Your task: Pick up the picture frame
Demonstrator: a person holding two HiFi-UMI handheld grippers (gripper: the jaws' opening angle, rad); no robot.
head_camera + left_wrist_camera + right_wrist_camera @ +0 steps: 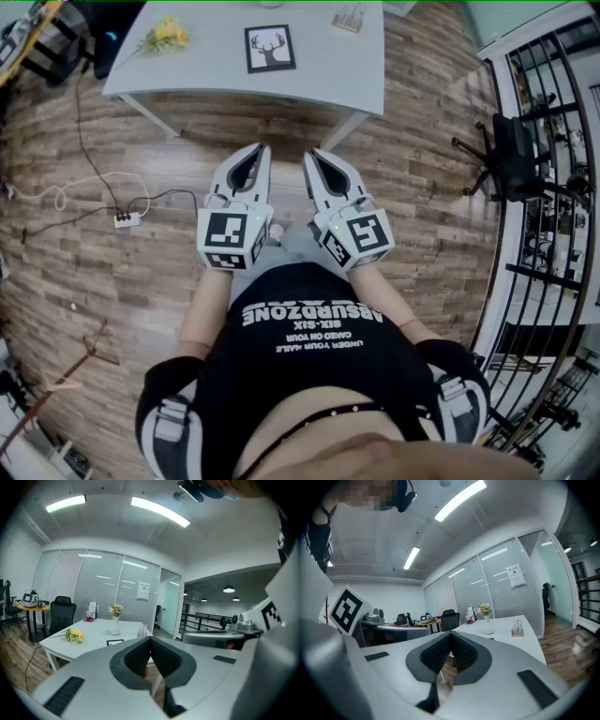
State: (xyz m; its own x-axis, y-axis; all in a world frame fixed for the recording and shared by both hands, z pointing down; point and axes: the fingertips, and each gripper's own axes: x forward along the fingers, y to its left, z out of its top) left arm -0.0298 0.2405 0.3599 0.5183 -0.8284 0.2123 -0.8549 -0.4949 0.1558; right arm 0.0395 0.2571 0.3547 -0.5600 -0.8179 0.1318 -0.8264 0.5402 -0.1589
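Observation:
The picture frame [270, 48], black with a deer print, lies flat on the white table [319, 80] ahead of me; the left gripper view catches it as a dark edge [115, 642] on the tabletop. Well short of the table, over the wood floor, I hold both grippers side by side close to my body. My left gripper [260, 150] is shut with nothing in it, its pads [143, 656] meeting. My right gripper [310, 156] is also shut and holds nothing. Both point roughly level toward the table.
On the table are yellow flowers [165, 35], a white vase with flowers [115, 620] and a small wooden stand [349, 18]. Cables and a power strip [127, 219] lie on the floor at left. A black railing [553, 141] and a tripod [502, 155] stand at right.

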